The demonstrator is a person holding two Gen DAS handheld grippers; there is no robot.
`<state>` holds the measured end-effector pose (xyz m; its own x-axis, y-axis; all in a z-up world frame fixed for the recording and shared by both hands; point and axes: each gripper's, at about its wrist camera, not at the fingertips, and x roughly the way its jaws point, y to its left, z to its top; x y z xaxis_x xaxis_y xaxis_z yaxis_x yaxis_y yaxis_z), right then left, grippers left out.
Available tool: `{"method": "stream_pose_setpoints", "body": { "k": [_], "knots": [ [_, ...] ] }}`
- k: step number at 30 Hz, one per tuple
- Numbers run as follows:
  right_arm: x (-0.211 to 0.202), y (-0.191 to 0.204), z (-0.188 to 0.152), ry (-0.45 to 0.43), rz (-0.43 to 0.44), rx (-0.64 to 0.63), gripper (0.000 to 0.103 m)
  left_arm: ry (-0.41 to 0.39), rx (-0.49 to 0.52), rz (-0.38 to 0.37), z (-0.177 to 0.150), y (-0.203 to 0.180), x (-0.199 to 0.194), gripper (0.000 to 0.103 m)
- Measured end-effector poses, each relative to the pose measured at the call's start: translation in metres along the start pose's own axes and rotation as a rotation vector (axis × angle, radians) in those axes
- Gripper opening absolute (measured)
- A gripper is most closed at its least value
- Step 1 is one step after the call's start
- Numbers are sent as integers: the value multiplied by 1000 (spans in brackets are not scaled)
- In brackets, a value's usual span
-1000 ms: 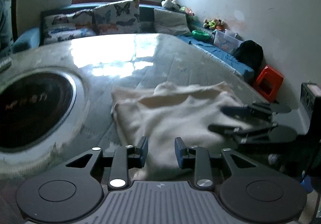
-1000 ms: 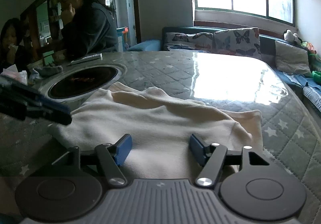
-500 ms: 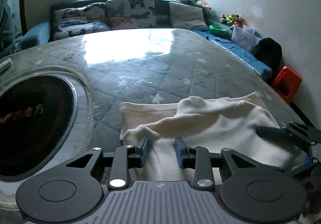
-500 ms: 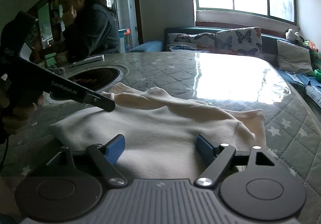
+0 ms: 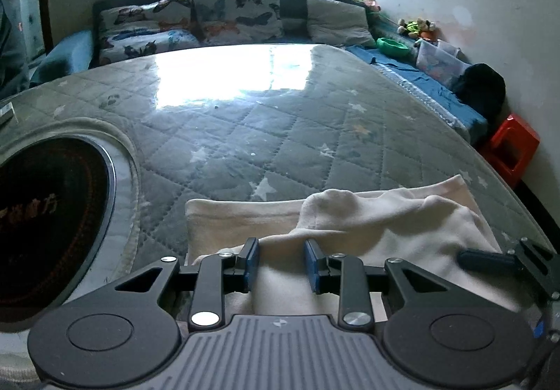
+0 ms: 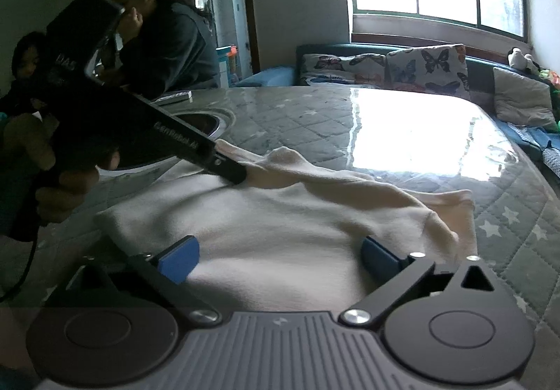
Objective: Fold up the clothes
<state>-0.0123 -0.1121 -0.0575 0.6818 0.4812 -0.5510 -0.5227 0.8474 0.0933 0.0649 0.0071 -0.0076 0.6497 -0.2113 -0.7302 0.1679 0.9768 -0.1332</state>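
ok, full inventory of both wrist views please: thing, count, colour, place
garment: 1, cream, partly folded on the near table edge
table: 1, grey quilted star cover under glossy sheet
round inset: 1, dark, table's left side
butterfly cushions: 3, white print, bench under window
plain cushion: 1, grey, right of them
stool: 1, red, floor by right wall
bowl: 1, green, bench
seated people: 2, dark clothes, far left
left hand-held gripper: black, blue pads, garment fold between them; grip unclear
right hand-held gripper: black, blue pads, open over garment, jaws just widened
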Motion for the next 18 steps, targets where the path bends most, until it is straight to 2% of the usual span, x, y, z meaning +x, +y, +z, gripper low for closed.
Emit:
{"method": "stream_pose_setpoints", "body": {
  "k": [4,11,18],
  "knots": [
    [1,3,0,3,-5,-8,103,-18,22,-8,2,-7,-4,35],
    [0,4,-2,2,-5,-8,103,-2,50,17,5,-12,11,37],
    [-3,-4,-5,-34,26,43,103,-9,34,3,0,-11,-7,47]
  ]
}}
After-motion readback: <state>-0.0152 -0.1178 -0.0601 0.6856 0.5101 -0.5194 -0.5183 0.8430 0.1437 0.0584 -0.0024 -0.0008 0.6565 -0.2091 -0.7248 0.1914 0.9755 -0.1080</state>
